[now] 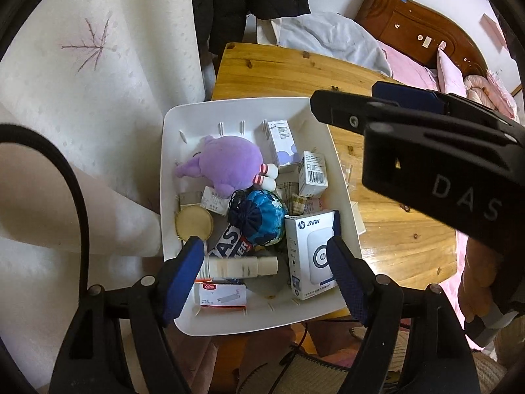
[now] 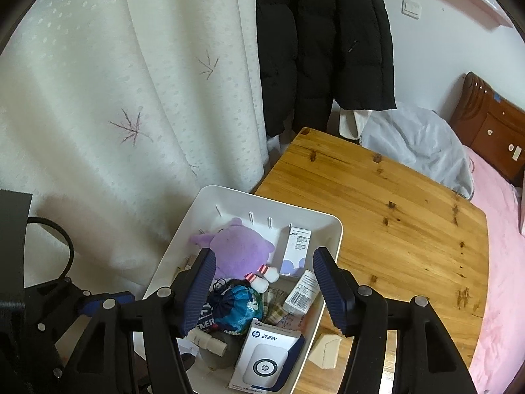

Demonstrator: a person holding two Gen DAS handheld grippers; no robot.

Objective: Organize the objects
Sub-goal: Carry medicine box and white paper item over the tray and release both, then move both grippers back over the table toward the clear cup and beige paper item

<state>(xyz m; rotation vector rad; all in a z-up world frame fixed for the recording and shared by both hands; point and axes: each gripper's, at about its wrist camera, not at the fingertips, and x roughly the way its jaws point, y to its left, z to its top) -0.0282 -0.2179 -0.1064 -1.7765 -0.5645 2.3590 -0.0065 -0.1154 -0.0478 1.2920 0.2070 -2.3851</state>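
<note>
The objects are gathered in the white bin (image 1: pixel 170 164) at the surface (image 1: pixel 393 229) edge; sorting is judged nearly complete. A small cream box (image 2: pixel 326 349) lies outside, beside the bin, and is judged the next pick. Both left tongs (image 1: pixel 264 271) and right tongs (image 2: pixel 262 290) are spread wide, grasping nothing.

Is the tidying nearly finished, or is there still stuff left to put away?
Mostly done, it seems: the white bin already holds the purple plush, HP box, blue pouch and small cartons. Both tongs, left and right, are open and empty. A small cream box remains on the table.
</note>
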